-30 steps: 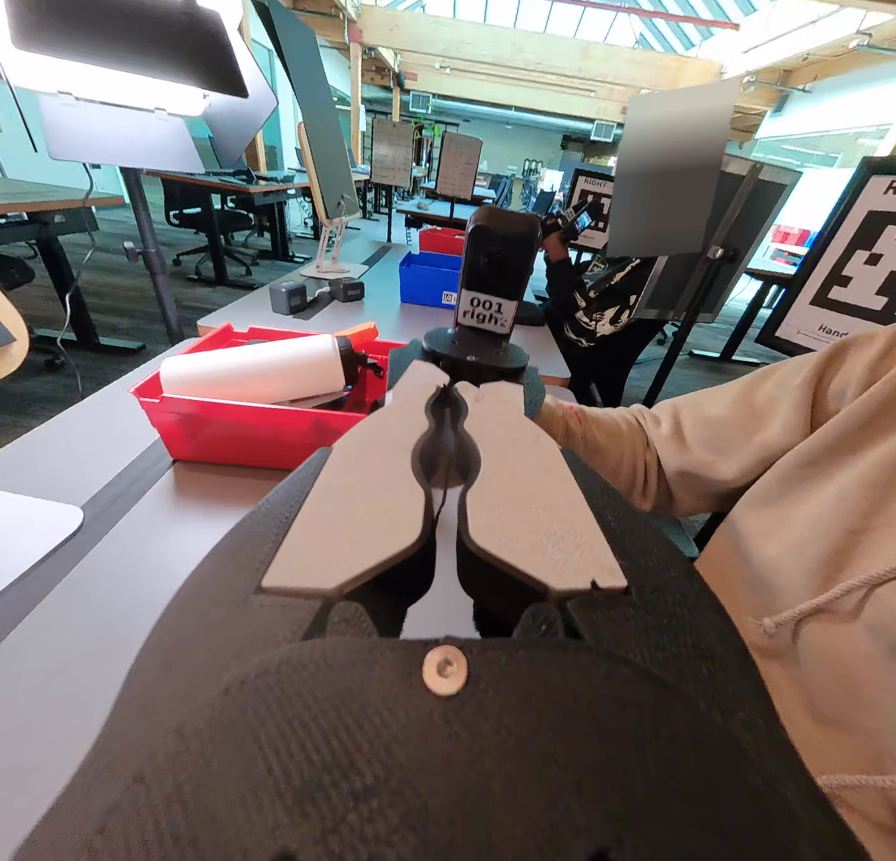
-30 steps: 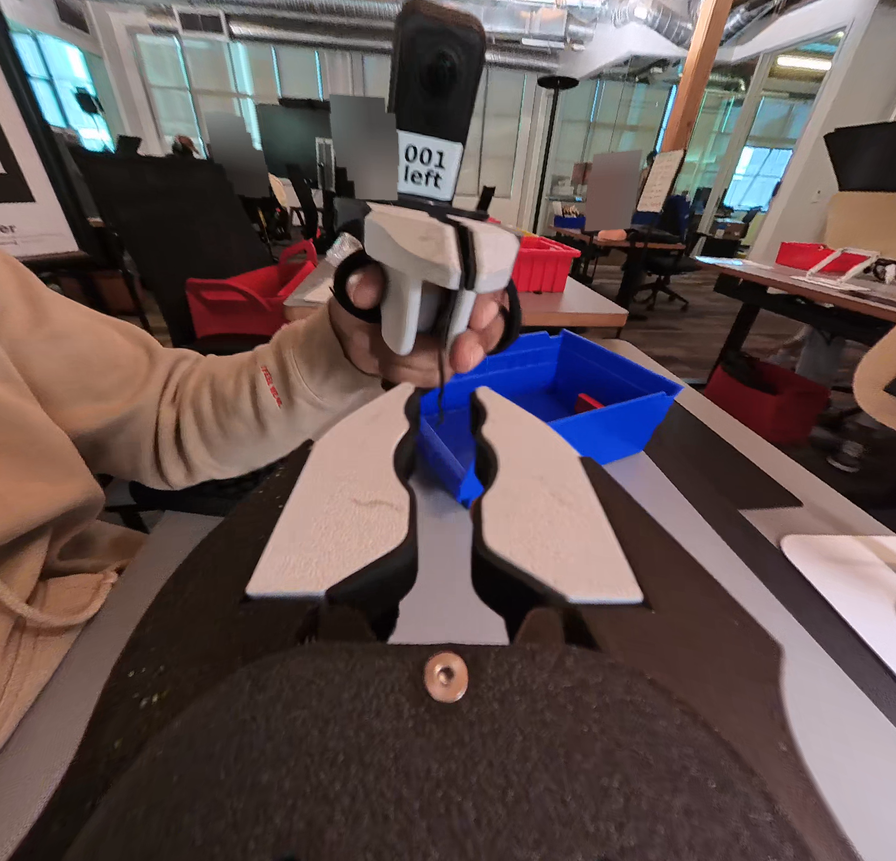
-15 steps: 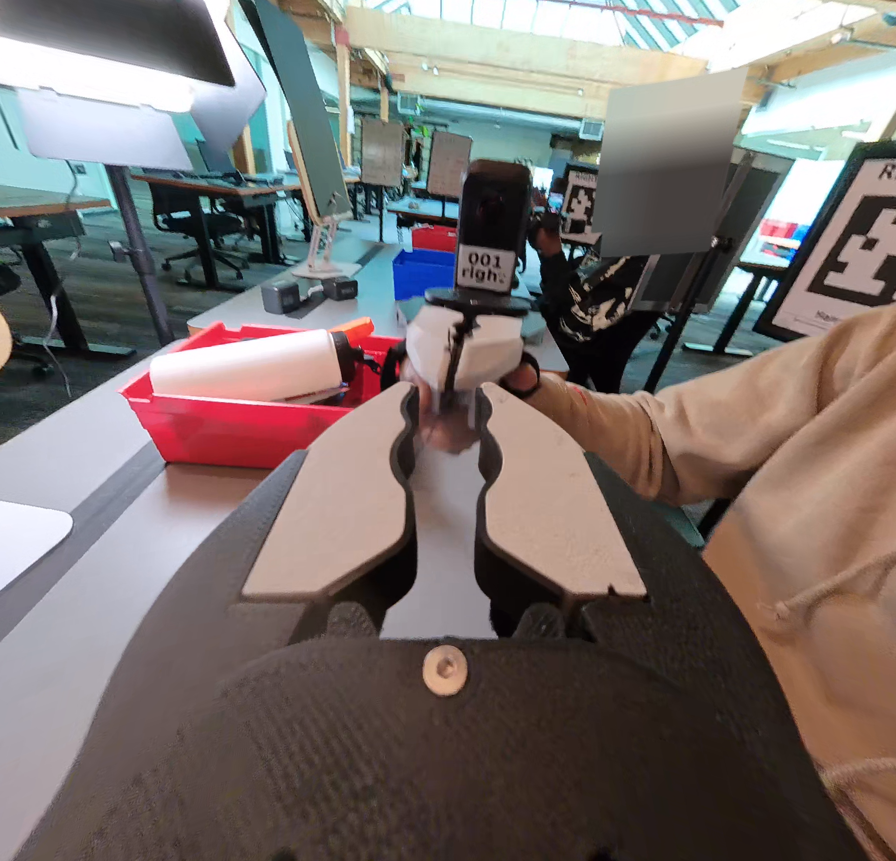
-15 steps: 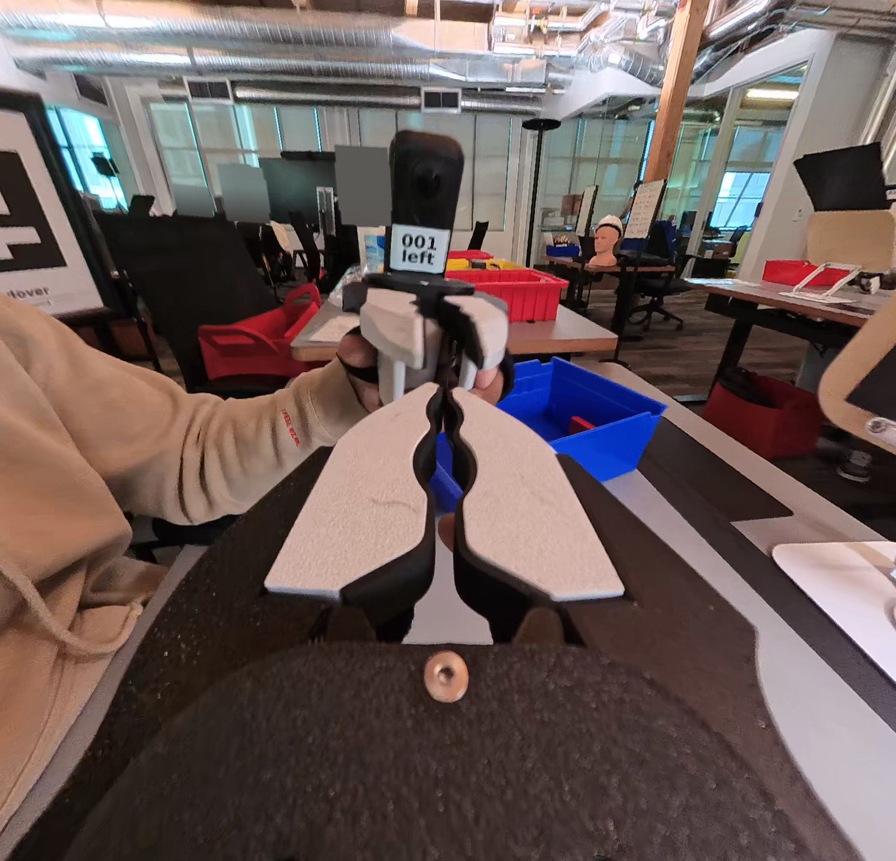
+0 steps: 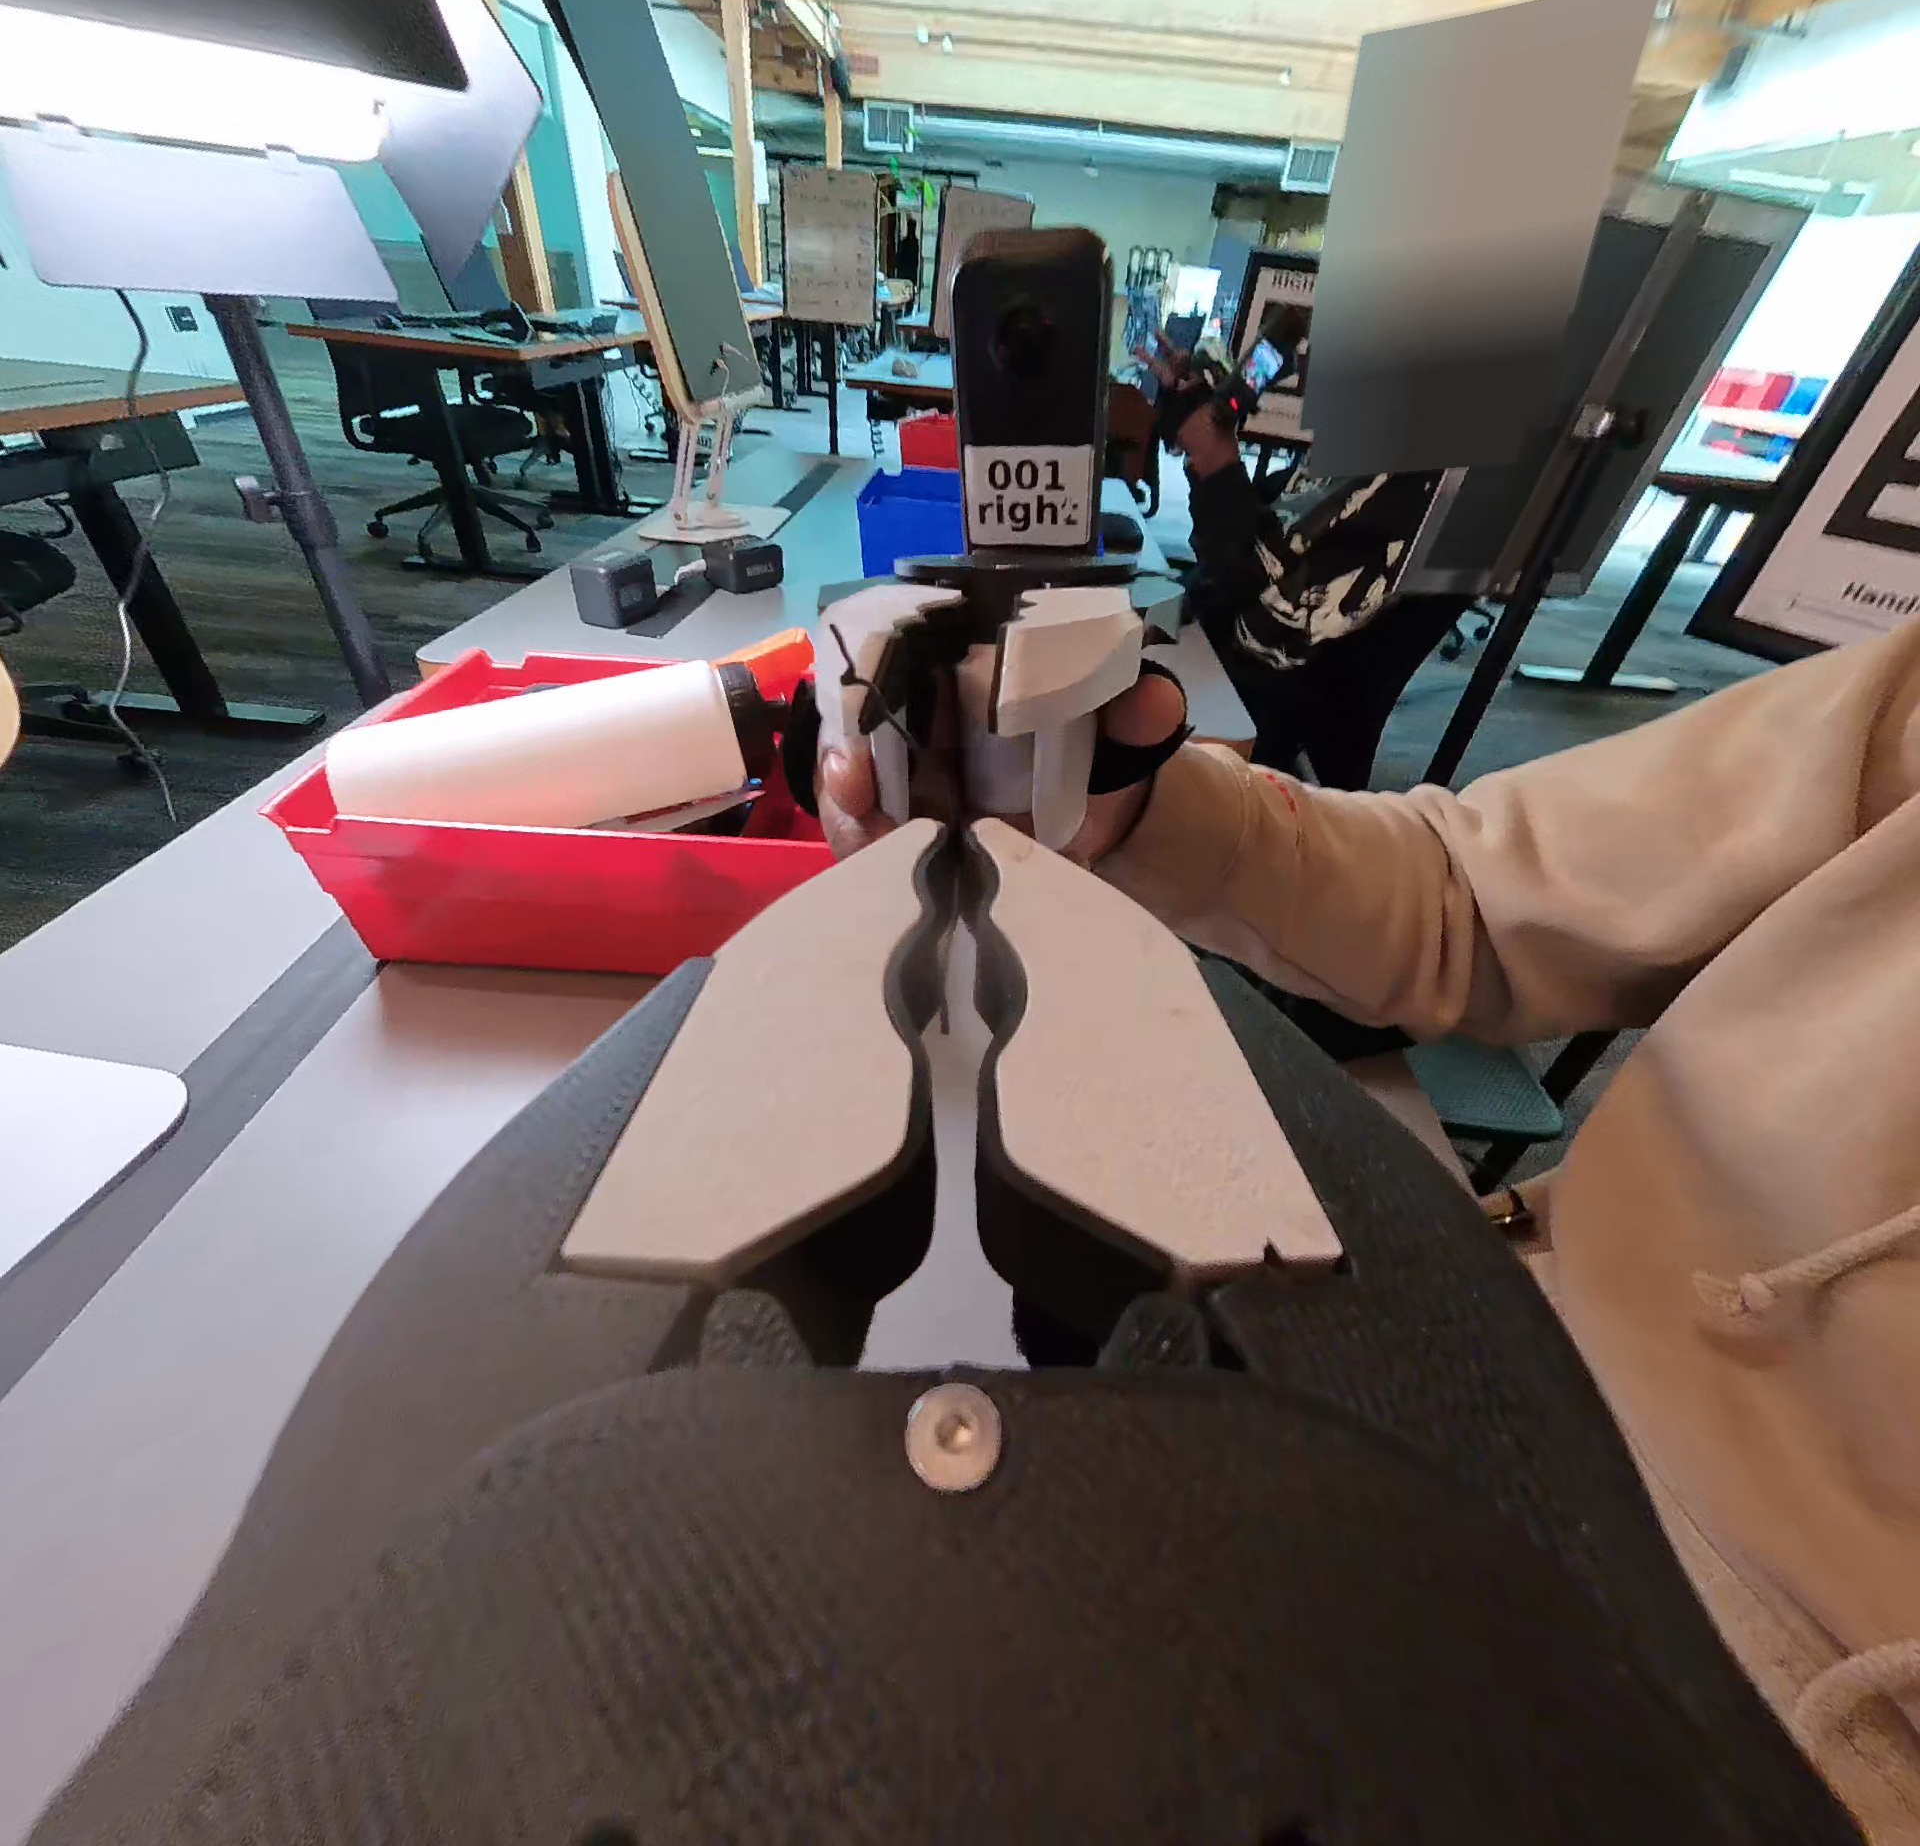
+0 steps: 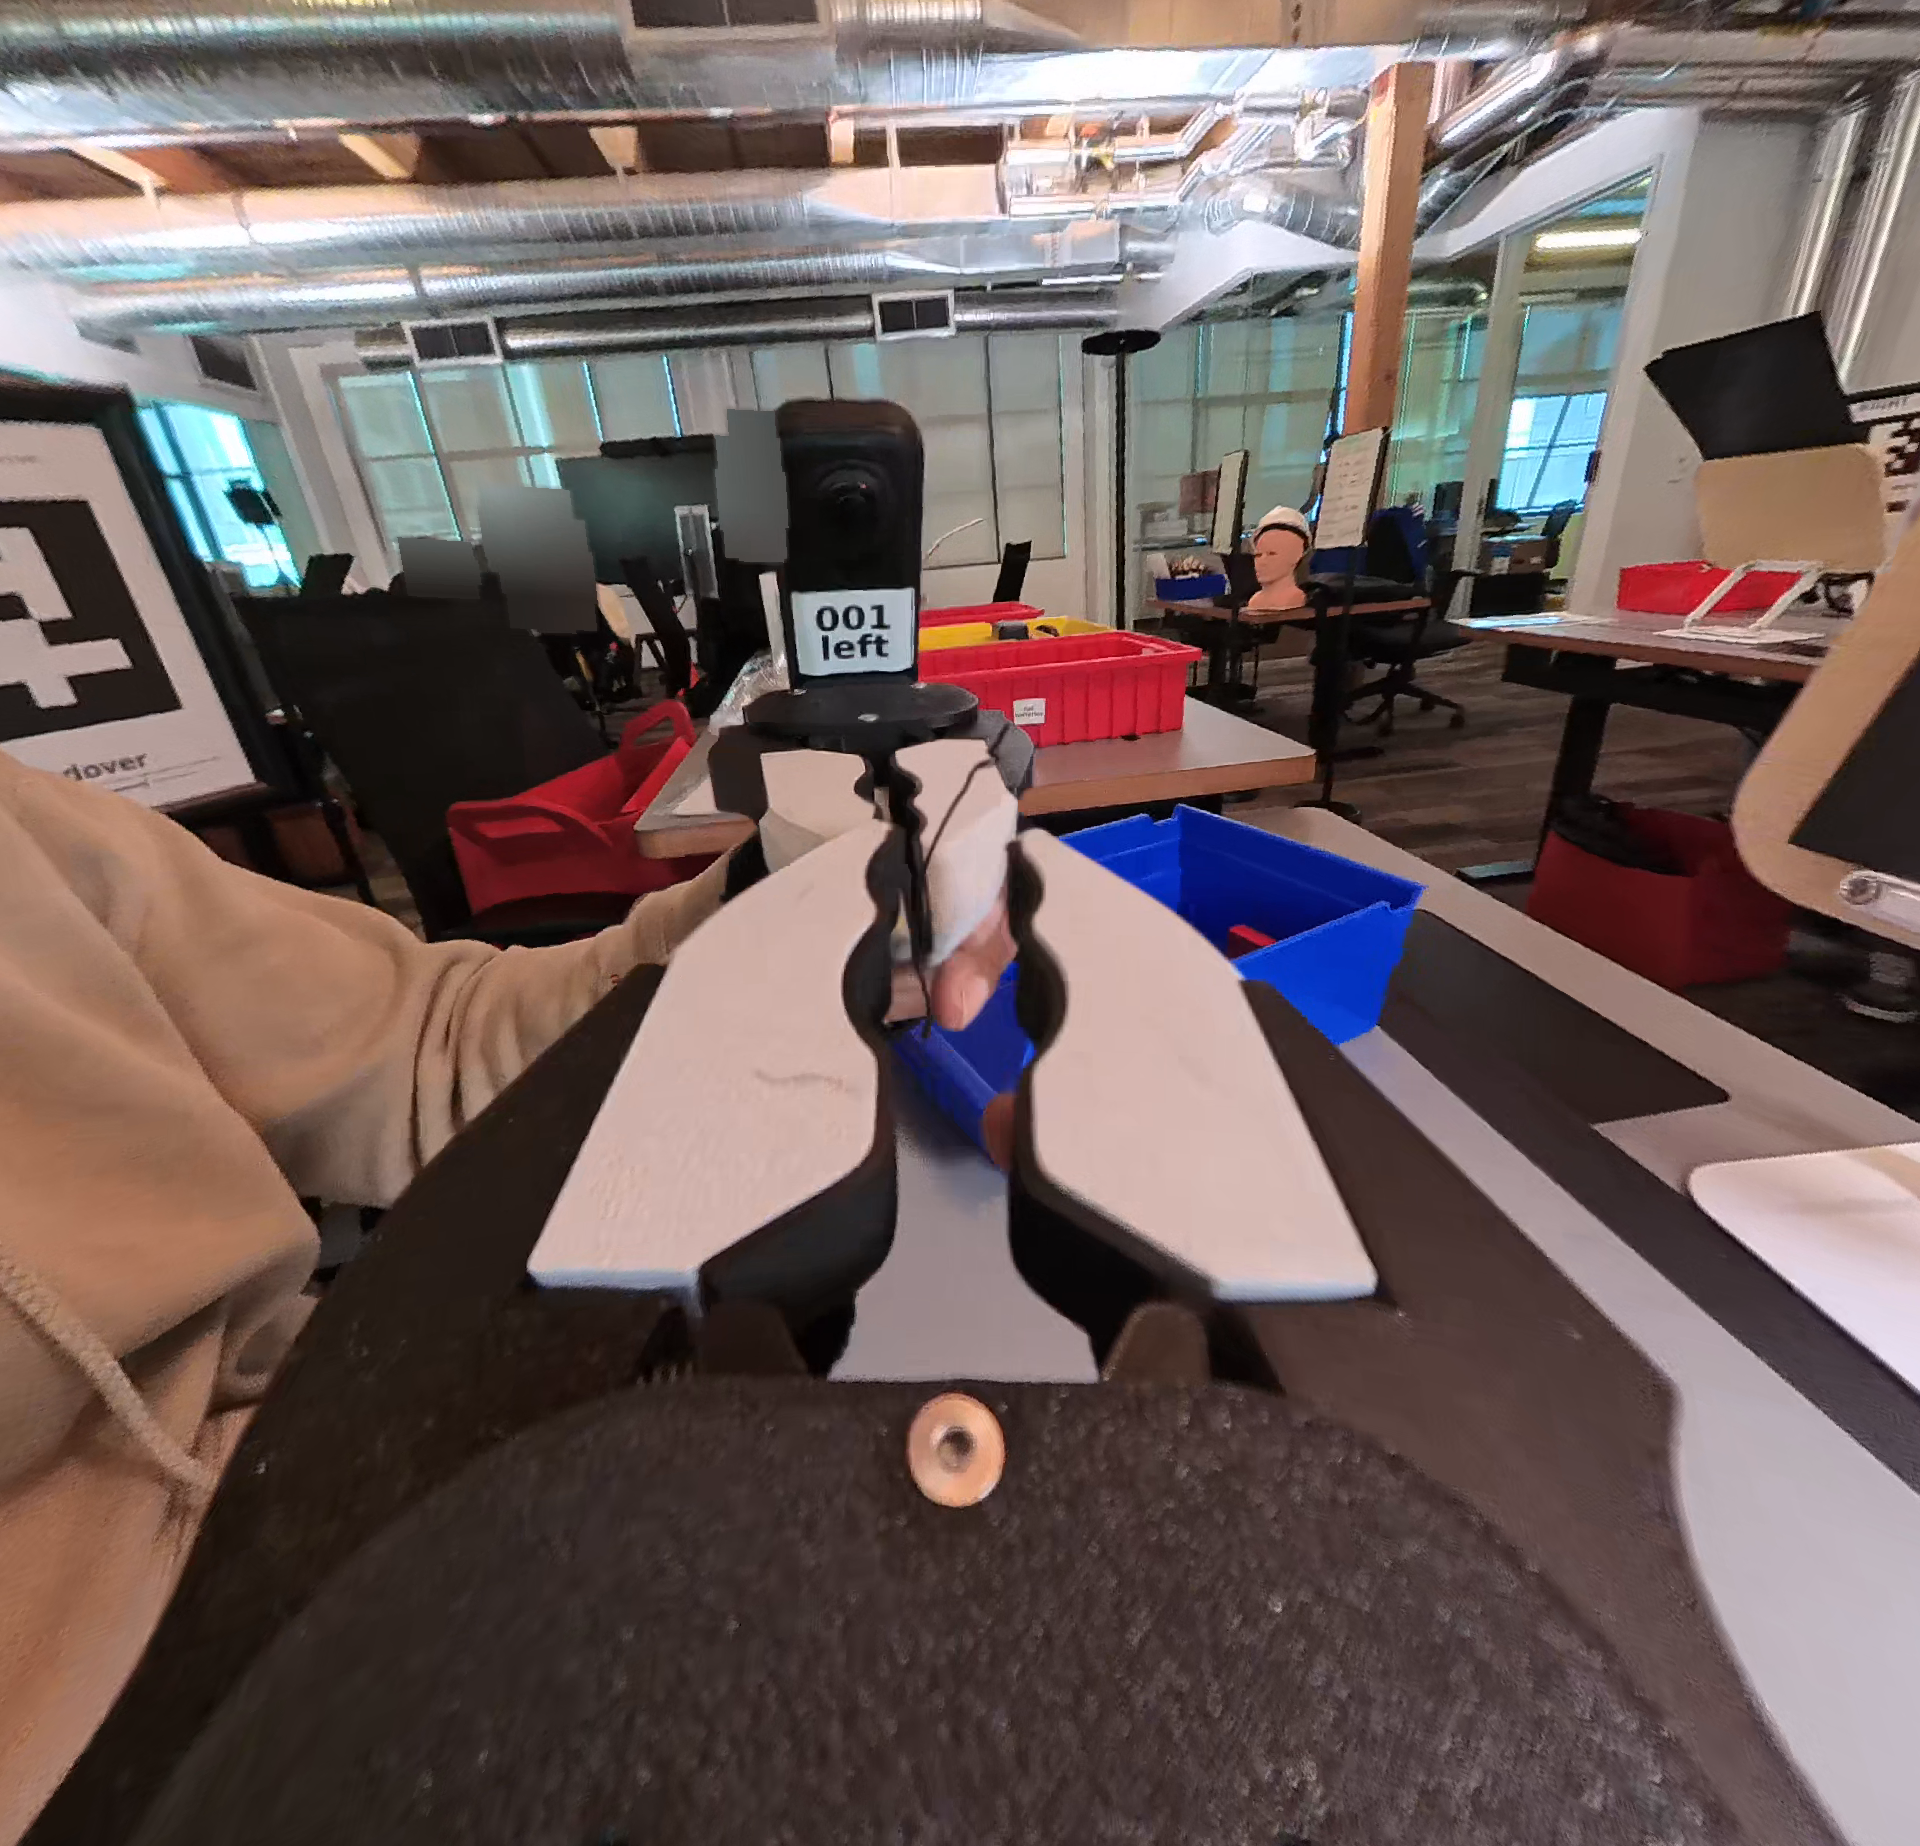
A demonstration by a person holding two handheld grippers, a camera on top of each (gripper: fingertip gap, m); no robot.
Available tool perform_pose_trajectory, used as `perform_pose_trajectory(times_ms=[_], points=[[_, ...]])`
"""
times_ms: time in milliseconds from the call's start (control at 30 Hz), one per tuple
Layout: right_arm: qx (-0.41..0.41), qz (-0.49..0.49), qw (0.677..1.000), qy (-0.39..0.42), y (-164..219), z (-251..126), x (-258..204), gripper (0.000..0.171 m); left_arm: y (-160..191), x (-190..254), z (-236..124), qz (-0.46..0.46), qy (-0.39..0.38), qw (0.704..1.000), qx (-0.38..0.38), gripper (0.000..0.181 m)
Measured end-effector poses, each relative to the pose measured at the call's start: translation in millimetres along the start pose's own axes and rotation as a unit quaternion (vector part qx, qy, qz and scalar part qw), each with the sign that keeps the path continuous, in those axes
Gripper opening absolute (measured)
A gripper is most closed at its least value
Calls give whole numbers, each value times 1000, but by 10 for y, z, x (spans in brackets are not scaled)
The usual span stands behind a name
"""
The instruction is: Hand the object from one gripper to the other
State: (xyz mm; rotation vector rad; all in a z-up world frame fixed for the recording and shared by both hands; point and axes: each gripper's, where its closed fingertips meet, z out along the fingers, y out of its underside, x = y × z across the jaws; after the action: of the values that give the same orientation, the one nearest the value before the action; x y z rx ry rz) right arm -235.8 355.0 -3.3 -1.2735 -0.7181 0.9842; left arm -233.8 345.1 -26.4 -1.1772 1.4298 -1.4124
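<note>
The object is a thin black strand (image 5: 945, 975), like a cable tie. My left gripper (image 5: 958, 840) is shut on it, with the strand running down between its white fingers. My right gripper (image 5: 966, 674) faces it tip to tip just beyond, jaws parted. In the right wrist view my right gripper (image 6: 954, 846) is open, and the strand (image 6: 918, 923) hangs in the gap, close to its left finger. The left gripper (image 6: 894, 788) shows there, closed, right at my right fingertips. A hand in a beige sleeve (image 5: 1507, 913) holds each gripper.
A red bin (image 5: 540, 882) with a white bottle (image 5: 530, 747) stands on the grey table (image 5: 208, 1225), left of the grippers. A blue bin (image 6: 1247, 913) sits behind them in the right wrist view. White pads lie at the table edges (image 5: 73, 1131) (image 6: 1818, 1225). The grippers are tip to tip, or close to it.
Half a second ago the right gripper was shut on the strand and the left was open. Now the left has shut on it and the right has opened. The grippers stay tip to tip.
</note>
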Motion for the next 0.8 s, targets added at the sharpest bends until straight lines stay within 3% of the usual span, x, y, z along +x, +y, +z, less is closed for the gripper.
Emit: perform_pose_trajectory(times_ms=[233, 333, 400, 500, 633, 800], points=[[-55, 24, 998, -25, 317, 57, 19, 18, -117, -33, -65, -42, 16, 998, 49, 1], [-52, 10, 998, -34, 383, 179, -72, 0, -70, -11, -5, -39, 18, 998, 38, 0], [-55, 0, 998, -30, 375, 182, -83, 0, -93, -13, -23, -40, 17, 998, 43, 2], [-40, 6, 999, -36, 259, 112, -85, 0, -135, -38, -104, -33, 14, 998, 59, 20], [-9, 19, 999, -30, 90, 31, -56, 0, 8, 11, -73, -33, 37, 999, 16, 15], [-17, 22, 999, -33, 139, 75, -75, 0, 61, 38, 44, -24, 34, 999, 10, 0]])
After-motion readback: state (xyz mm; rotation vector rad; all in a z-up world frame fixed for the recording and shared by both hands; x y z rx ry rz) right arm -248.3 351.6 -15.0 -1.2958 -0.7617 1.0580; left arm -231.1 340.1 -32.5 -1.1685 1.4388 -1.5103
